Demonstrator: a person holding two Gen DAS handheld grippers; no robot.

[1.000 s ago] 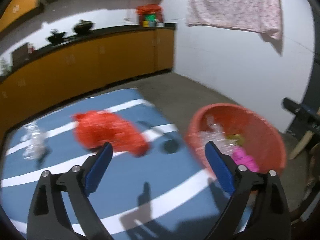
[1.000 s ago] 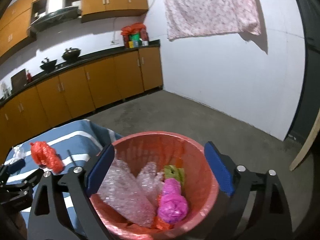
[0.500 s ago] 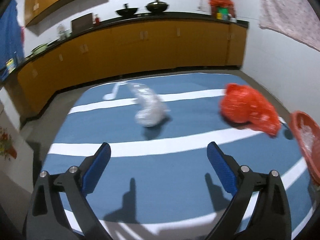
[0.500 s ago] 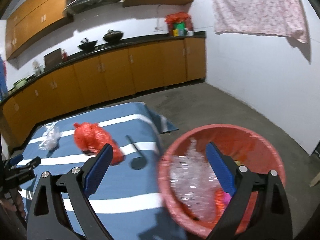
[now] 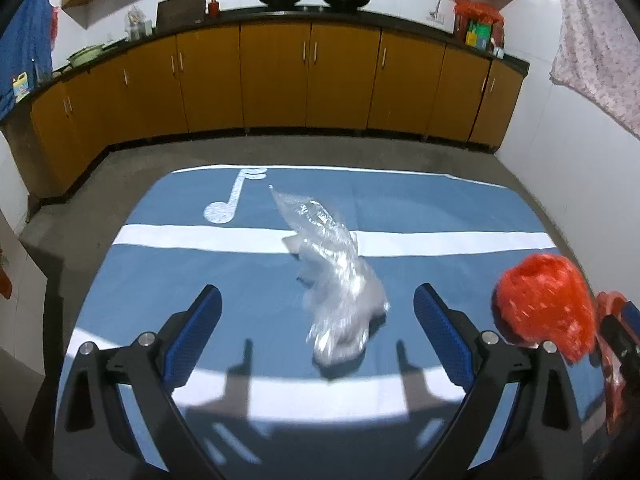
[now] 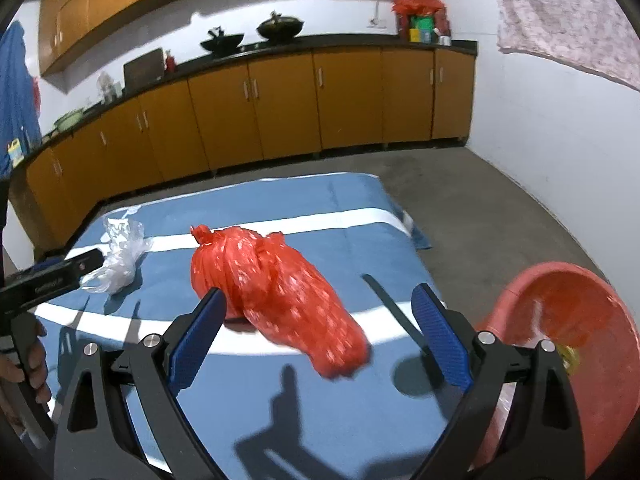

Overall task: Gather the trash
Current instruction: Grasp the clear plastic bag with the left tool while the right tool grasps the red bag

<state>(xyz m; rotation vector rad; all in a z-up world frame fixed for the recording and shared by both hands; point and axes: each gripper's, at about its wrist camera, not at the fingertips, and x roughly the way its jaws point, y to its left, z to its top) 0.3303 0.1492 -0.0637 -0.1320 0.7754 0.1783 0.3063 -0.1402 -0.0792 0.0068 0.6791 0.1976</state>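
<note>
A crumpled clear plastic bag (image 5: 336, 276) lies on the blue striped table cover (image 5: 168, 264), just ahead of my open left gripper (image 5: 318, 320), whose blue pads flank it without touching. A tied red plastic bag (image 6: 276, 280) lies mid-table in the right wrist view, directly in front of my open right gripper (image 6: 318, 320); nothing sits between its pads. The same red bag (image 5: 544, 308) shows at the right in the left wrist view. The clear bag (image 6: 120, 256) lies at the far left. The red basin (image 6: 592, 344) stands beside the table's right edge with some trash inside.
Orange cabinets (image 5: 312, 80) under a dark counter with woks run along the back wall. A patterned cloth (image 6: 568, 12) hangs on the white right wall. Grey floor (image 6: 480, 188) surrounds the table. A hand (image 6: 28, 364) holds the left gripper at the left edge.
Both grippers have swung left, away from the basin and toward the table. The left now faces the clear bag; the right now faces the red bag. Both stay open.
</note>
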